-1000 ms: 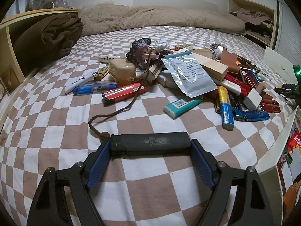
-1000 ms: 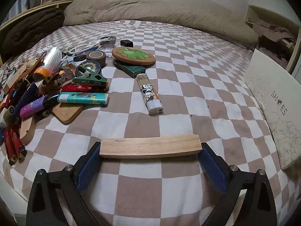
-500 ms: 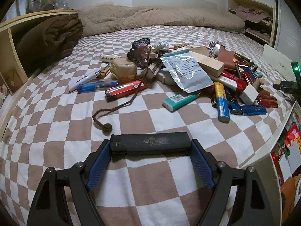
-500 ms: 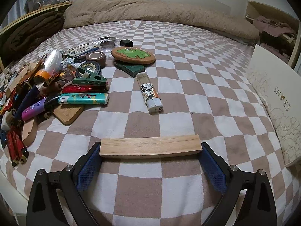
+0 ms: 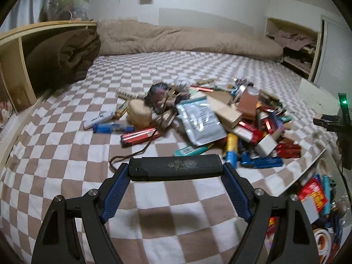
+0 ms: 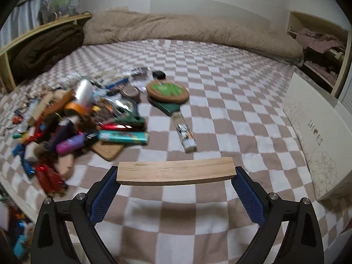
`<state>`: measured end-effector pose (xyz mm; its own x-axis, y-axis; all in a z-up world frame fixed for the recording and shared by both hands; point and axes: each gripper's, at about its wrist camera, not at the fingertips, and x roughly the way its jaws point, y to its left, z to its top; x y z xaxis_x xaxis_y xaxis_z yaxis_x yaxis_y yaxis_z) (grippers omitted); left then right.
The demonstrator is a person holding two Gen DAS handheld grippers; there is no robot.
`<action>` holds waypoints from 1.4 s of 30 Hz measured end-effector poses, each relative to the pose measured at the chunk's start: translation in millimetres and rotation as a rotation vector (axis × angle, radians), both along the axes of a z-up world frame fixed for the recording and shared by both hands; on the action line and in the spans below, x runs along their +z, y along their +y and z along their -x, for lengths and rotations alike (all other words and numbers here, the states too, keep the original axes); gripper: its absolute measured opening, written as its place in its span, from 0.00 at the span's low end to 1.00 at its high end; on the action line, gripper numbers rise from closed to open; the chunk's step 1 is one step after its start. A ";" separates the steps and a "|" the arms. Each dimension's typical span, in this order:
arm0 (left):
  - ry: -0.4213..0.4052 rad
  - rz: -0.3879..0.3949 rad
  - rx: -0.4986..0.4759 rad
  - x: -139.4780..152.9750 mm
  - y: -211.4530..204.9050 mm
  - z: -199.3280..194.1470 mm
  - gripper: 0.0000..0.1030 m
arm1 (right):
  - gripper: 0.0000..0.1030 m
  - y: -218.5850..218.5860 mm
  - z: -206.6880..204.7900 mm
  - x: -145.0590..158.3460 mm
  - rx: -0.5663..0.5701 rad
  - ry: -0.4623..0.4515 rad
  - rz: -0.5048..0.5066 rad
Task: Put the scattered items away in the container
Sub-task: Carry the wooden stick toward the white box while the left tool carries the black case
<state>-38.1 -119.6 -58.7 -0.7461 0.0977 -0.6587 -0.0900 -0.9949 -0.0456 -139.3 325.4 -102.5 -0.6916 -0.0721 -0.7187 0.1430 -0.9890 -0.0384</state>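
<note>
My left gripper (image 5: 176, 172) is shut on a black lighter (image 5: 176, 166), held crosswise between the blue pads above the checkered bed (image 5: 66, 158). My right gripper (image 6: 176, 175) is shut on a pale wooden block (image 6: 175, 169), also held crosswise, clear of the sheet. A pile of scattered items (image 5: 220, 118) lies ahead of the left gripper: lighters, a silver pouch, wooden pieces. That pile (image 6: 72, 118) is at the left in the right wrist view. An open container (image 5: 316, 200) with colourful items inside sits below the bed's edge at the lower right of the left wrist view.
A white shoe-box lid (image 6: 312, 132) leans at the bed's right side. A beige duvet (image 5: 187, 39) lies along the far end, and a wooden shelf (image 5: 19, 66) with a brown blanket stands at the left. A green-topped round coaster (image 6: 168, 91) and a lighter (image 6: 186, 135) lie apart from the pile.
Both grippers have risen with the lighter and the block still held. The bed has dropped away in both views, and more of the container beside the bed shows.
</note>
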 end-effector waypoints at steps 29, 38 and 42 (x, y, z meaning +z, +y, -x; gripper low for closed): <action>0.013 -0.058 -0.102 32.8 66.6 -62.3 0.81 | 0.96 -81.0 -114.8 45.2 0.224 -0.021 -0.029; -0.040 -0.052 -0.148 22.0 86.4 -69.8 0.81 | 0.96 -98.7 -138.6 29.9 0.275 -0.077 0.004; -0.060 -0.047 -0.177 16.6 93.8 -72.9 0.81 | 0.96 -101.9 -145.6 22.5 0.278 -0.094 0.021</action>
